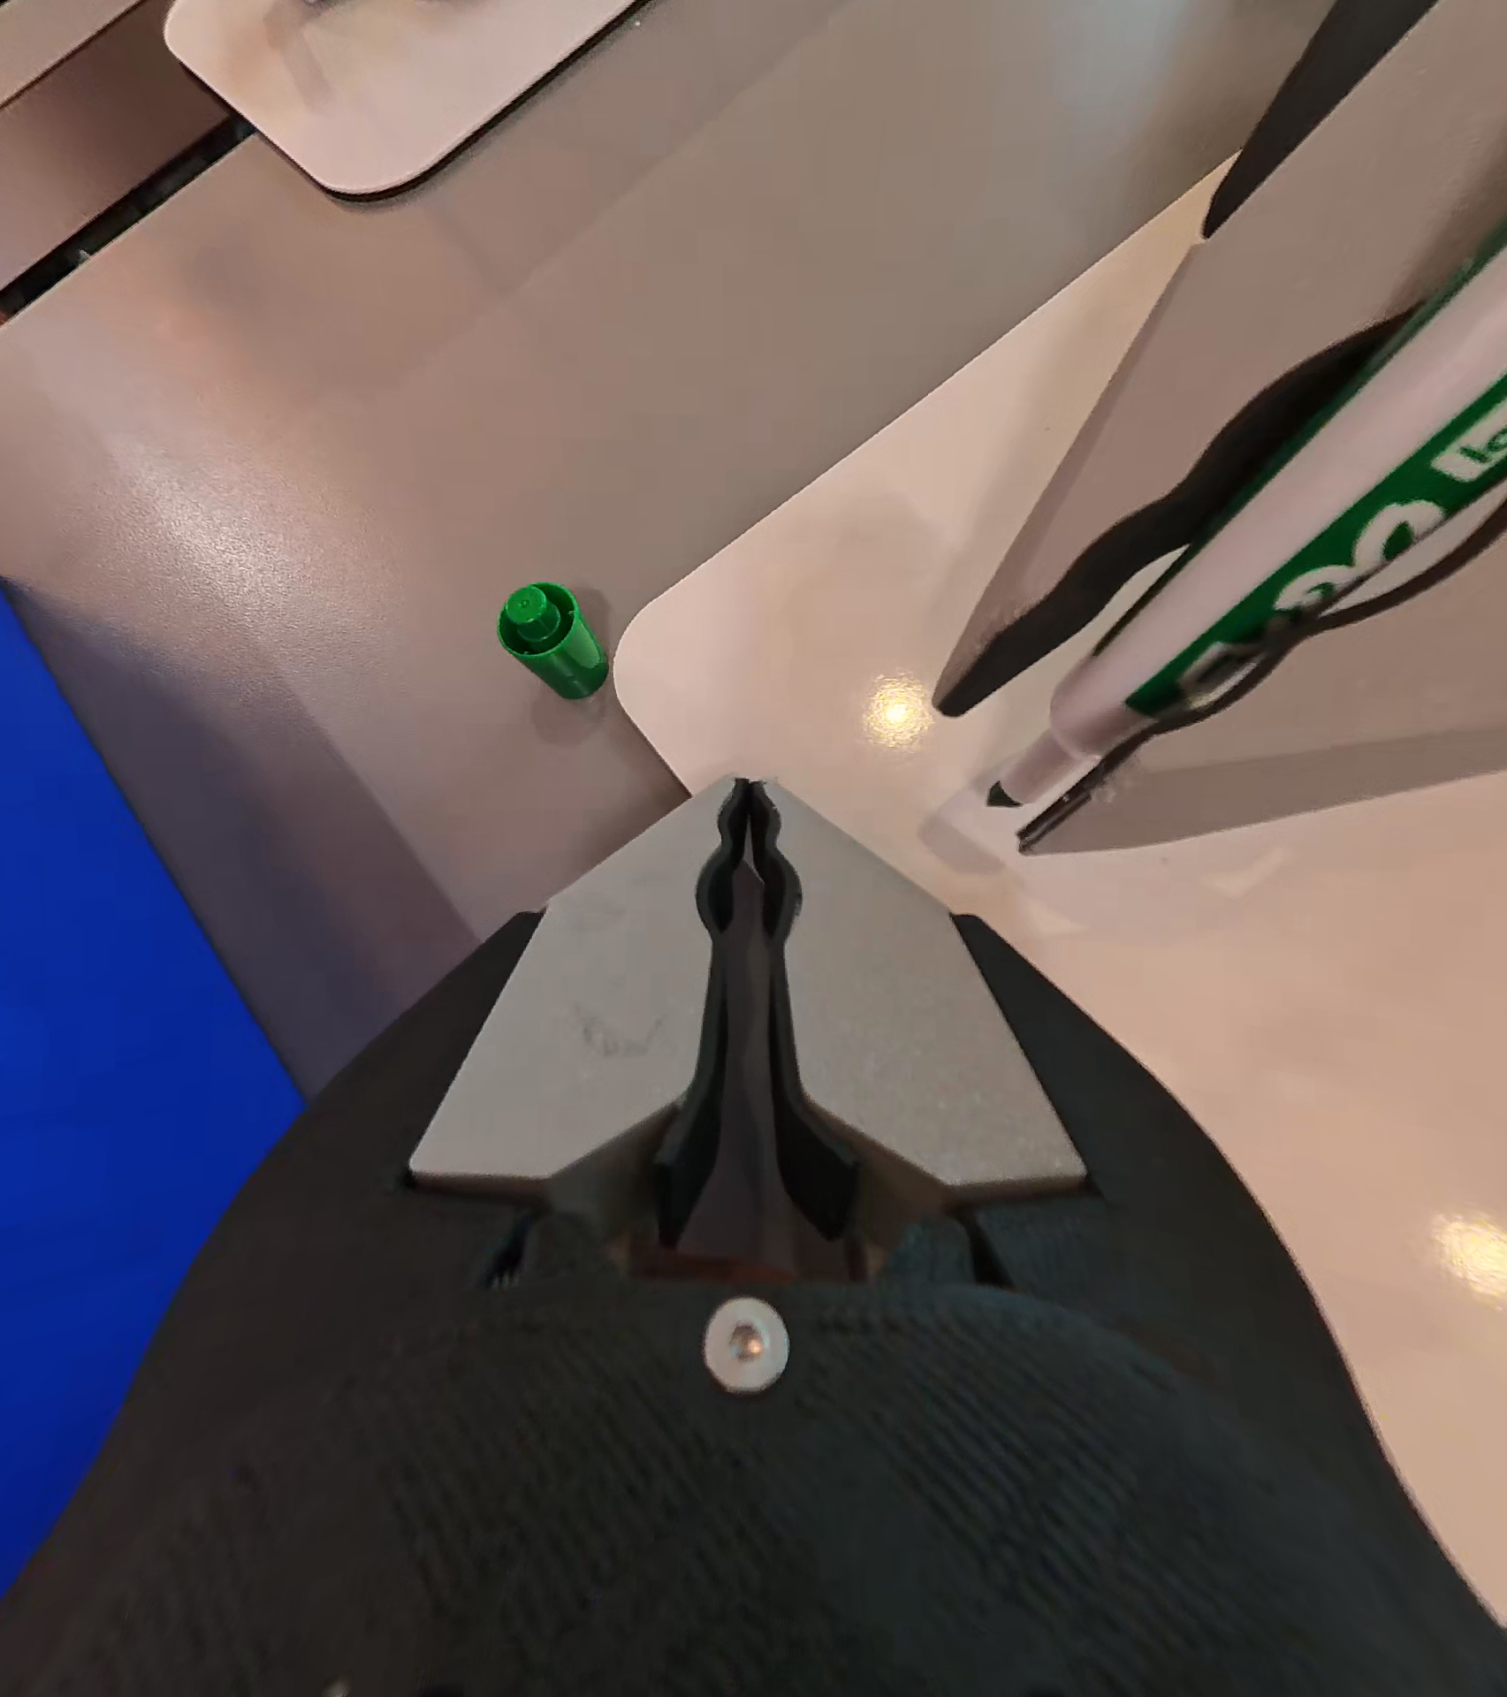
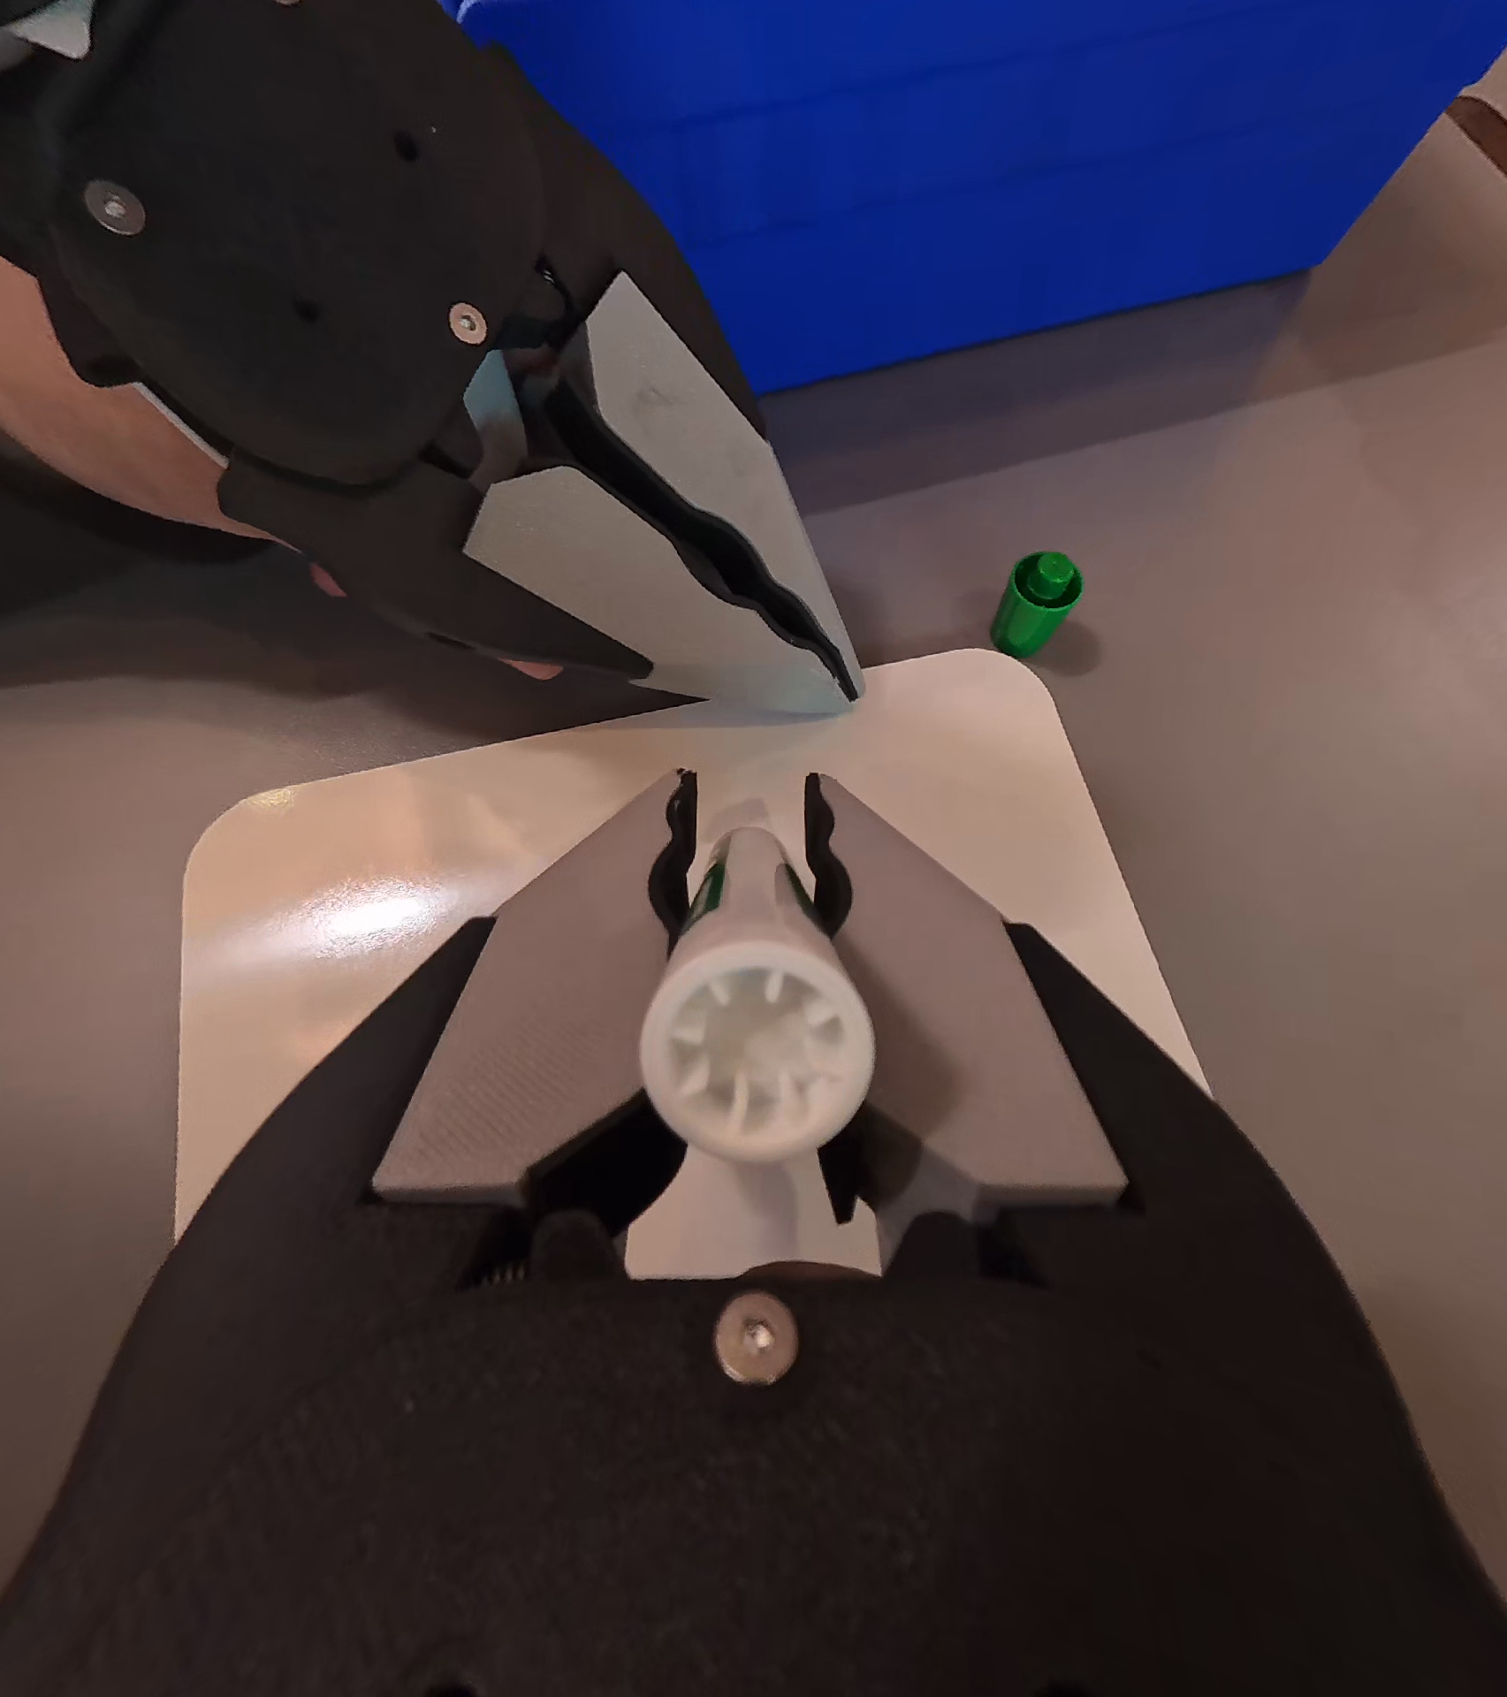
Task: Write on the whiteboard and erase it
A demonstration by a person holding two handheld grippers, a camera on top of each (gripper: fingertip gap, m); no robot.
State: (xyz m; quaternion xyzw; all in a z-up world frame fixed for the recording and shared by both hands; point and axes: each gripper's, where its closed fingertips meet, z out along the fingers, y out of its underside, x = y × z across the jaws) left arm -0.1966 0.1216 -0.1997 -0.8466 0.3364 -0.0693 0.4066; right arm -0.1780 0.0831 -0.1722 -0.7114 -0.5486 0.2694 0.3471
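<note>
A small white whiteboard (image 1: 1236, 1056) with rounded corners lies flat on the table; it also shows in the right wrist view (image 2: 318, 918). My left gripper (image 1: 751, 785) is shut and empty, its tips pressing on the board's edge near a corner; it also shows in the right wrist view (image 2: 846, 684). My right gripper (image 2: 749, 781) is shut on a white and green marker (image 2: 759, 1038), held point down. In the left wrist view the marker (image 1: 1337, 542) has its dark tip touching the board's surface. The green marker cap (image 1: 554, 654) lies on the table beside the board's corner, also in the right wrist view (image 2: 1036, 606).
A blue bin (image 2: 961, 184) stands on the table beyond the board, seen at the left edge in the left wrist view (image 1: 24, 918). A second white board (image 1: 382, 83) lies farther off. A person's hand (image 2: 42, 404) holds the left gripper.
</note>
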